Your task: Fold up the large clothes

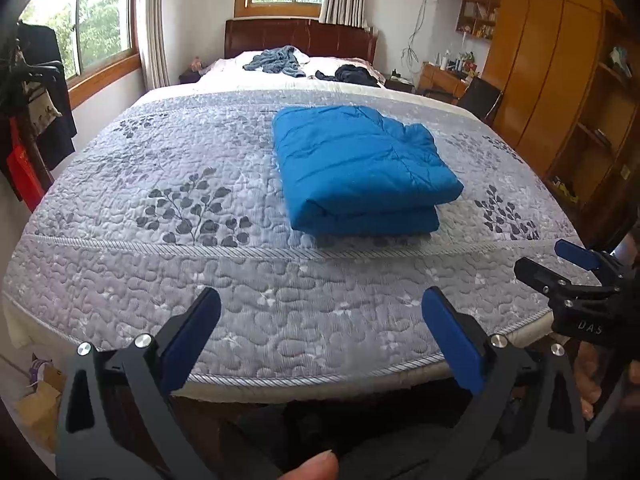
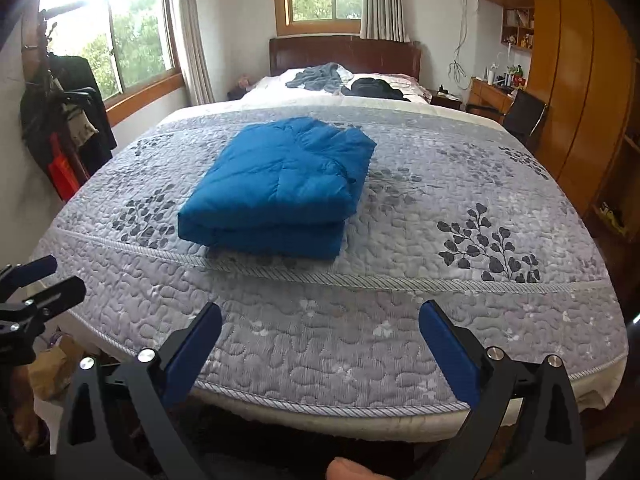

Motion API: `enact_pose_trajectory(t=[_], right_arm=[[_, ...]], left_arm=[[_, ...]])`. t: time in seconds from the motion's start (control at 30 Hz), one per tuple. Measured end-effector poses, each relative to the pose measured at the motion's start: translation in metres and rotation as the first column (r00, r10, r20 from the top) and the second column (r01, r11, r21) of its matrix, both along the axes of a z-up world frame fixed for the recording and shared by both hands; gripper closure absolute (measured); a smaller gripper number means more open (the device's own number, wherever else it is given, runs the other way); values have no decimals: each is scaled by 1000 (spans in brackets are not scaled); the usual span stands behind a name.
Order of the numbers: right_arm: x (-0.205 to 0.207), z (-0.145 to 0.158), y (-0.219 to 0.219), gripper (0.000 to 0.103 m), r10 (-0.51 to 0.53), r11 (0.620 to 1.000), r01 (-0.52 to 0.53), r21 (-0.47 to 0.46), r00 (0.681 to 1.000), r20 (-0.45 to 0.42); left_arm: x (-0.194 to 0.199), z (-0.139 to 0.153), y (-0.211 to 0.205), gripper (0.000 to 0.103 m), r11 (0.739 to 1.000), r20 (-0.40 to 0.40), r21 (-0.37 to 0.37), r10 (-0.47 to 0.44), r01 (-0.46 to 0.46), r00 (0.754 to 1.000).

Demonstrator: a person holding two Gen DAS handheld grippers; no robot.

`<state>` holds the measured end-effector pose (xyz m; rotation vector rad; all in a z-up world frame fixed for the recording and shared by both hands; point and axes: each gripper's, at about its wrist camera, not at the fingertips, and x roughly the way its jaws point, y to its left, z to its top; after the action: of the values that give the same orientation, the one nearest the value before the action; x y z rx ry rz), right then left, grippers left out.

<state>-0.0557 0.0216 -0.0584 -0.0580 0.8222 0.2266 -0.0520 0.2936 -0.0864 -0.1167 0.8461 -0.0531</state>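
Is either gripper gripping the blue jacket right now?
No, the folded blue jacket lies alone on the quilt, with the left gripper and right gripper open, well short of it.

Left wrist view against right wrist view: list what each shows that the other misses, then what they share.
Only the left wrist view shows the right gripper, at its right edge. Only the right wrist view shows the left gripper, at its left edge. Both show the folded blue jacket lying untouched on the grey quilt, loose clothes near the headboard, and each camera's own fingers wide apart.
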Motion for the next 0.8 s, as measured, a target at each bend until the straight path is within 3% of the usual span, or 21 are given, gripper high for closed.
enact_pose_trajectory(t=[0.8], right_arm=[[-5, 1, 4, 4, 15, 1000, -15, -16, 1000, 9]], left_arm=[[2, -2, -1, 3, 1000, 1, 2, 28, -28, 1000]])
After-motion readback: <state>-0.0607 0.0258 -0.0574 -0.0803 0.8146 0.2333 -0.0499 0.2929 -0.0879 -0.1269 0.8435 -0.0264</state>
